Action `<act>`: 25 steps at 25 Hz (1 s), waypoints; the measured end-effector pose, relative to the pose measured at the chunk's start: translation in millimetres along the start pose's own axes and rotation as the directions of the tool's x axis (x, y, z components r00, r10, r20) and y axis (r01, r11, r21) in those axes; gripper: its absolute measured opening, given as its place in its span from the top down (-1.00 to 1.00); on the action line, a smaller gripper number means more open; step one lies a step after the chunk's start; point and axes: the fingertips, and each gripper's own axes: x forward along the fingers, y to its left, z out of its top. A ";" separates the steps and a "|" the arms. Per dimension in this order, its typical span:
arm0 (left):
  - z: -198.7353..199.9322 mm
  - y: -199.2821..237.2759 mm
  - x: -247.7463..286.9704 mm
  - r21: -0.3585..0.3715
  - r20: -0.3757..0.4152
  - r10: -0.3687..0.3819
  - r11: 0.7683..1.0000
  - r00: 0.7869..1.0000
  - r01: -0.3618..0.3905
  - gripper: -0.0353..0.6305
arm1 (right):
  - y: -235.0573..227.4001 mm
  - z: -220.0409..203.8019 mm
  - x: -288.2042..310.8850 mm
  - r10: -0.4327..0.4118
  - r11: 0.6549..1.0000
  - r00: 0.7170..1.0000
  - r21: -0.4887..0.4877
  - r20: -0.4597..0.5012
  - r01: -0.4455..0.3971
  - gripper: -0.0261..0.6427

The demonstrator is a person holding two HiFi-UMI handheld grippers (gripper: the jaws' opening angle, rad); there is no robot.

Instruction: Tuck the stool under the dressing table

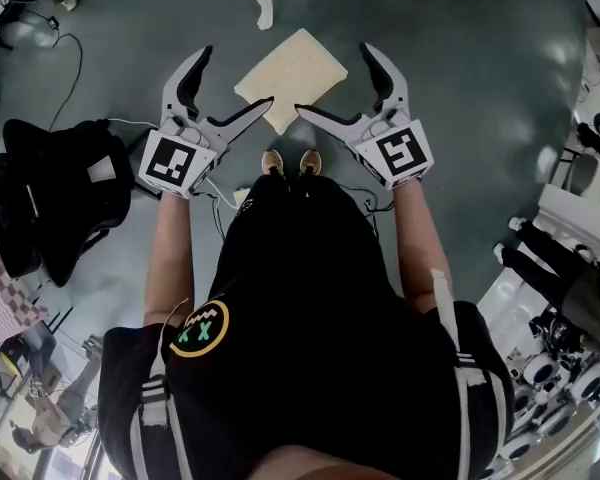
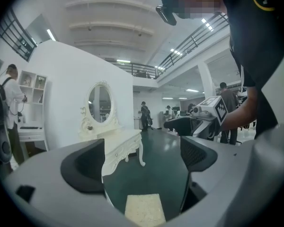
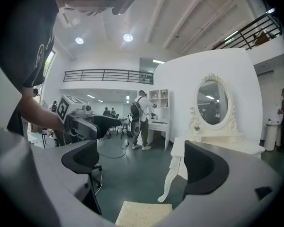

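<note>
Both claws are spread wide and pinch nothing: left gripper [image 1: 238,78] and right gripper [image 1: 332,79] flank one cream stool [image 1: 292,73] on the floor [image 1: 460,88]. One dressing table [image 2: 120,143] stands beyond the stool's far edge, with bare green floor between them.

Glossy dark-green floor [image 1: 460,78]; curved white wall [image 2: 61,89]; railed mezzanine [image 3: 104,74]; ceiling lights [image 3: 128,38]

The glossy dark green floor [image 1: 460,88] carries the cream-topped stool [image 1: 292,68], which stands apart from the white dressing table [image 2: 123,143] on its carved legs. At the left sit a black chair [image 1: 60,183] and what looks like a thin cable [image 1: 75,68].
</note>
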 end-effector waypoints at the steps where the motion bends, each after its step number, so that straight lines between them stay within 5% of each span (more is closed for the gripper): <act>1: -6.7 -3.6 0.8 -0.013 -0.019 -0.003 1.000 1.000 0.003 -0.58 | -0.7 -7.7 -0.6 0.004 1.000 1.000 0.011 -0.017 -0.004 -0.84; 11: -220.0 -43.2 19.7 -0.236 -0.258 -0.080 0.972 0.963 0.018 -0.58 | 7.4 -219.3 17.7 0.073 0.981 0.969 0.192 -0.235 -0.027 -0.84; 15: -204.7 -75.8 7.9 -0.254 -0.347 -0.101 0.967 0.933 0.010 -0.58 | 23.4 -215.3 -13.2 0.094 0.966 0.959 0.258 -0.269 -0.022 -0.84; 21: -166.2 -97.8 -21.6 -0.248 -0.531 -0.128 0.969 0.838 -0.009 -0.58 | 55.7 -170.0 -25.7 0.135 0.935 0.953 0.354 -0.273 -0.031 -0.85; 25: -172.9 -97.9 -34.2 -0.276 -0.533 -0.118 0.960 0.838 -0.040 -0.58 | 65.8 -169.5 -21.7 0.134 0.919 0.949 0.394 -0.284 -0.012 -0.85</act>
